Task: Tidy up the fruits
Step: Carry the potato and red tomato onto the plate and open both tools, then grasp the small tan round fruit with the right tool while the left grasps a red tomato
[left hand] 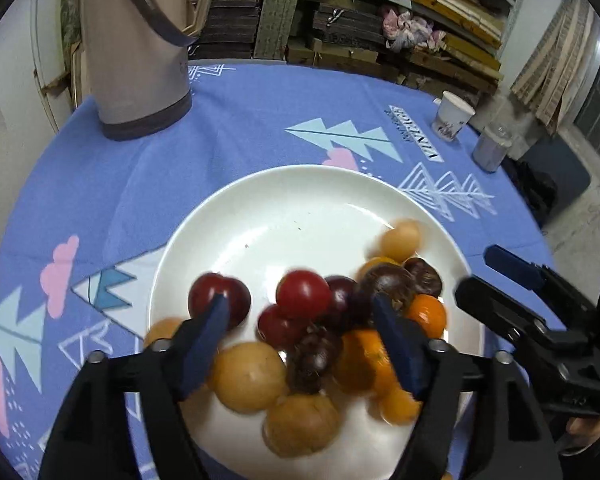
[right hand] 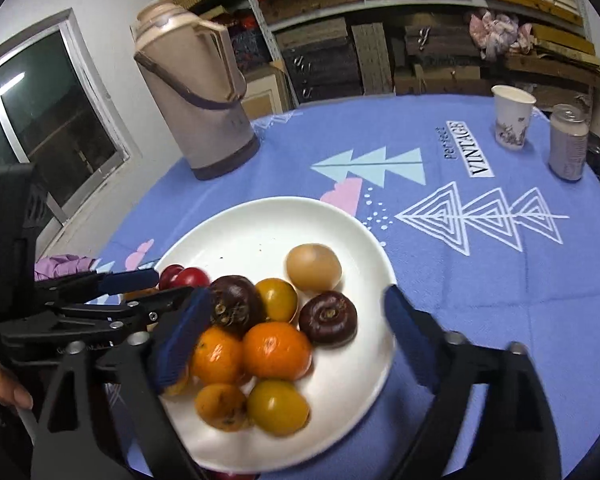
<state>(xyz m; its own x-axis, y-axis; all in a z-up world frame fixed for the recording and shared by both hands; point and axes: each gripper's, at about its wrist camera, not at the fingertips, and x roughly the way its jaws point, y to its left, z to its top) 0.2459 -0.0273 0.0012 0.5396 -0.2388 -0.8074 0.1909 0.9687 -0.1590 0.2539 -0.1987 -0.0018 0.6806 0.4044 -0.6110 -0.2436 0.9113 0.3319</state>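
the left gripper (left hand: 300, 344) hangs released, its blue pads spread wide over the near side of the round white ceramic plate (left hand: 260, 208) with nothing pinched, a dark red plum (left hand: 219, 300) just past its left pad and the heap of fruit between. the right gripper (right hand: 296, 340) is likewise released above the same plate, straddling two glossy orange tangerines (right hand: 276, 344) and a dark purple mangosteen (right hand: 329, 318). no sorting spot shows; the tall beige thermos (right hand: 196, 96), white paper cup (right hand: 512, 116) and can (right hand: 567, 148) stand well apart on the blue-clothed desk (right hand: 480, 280), blocking nothing.
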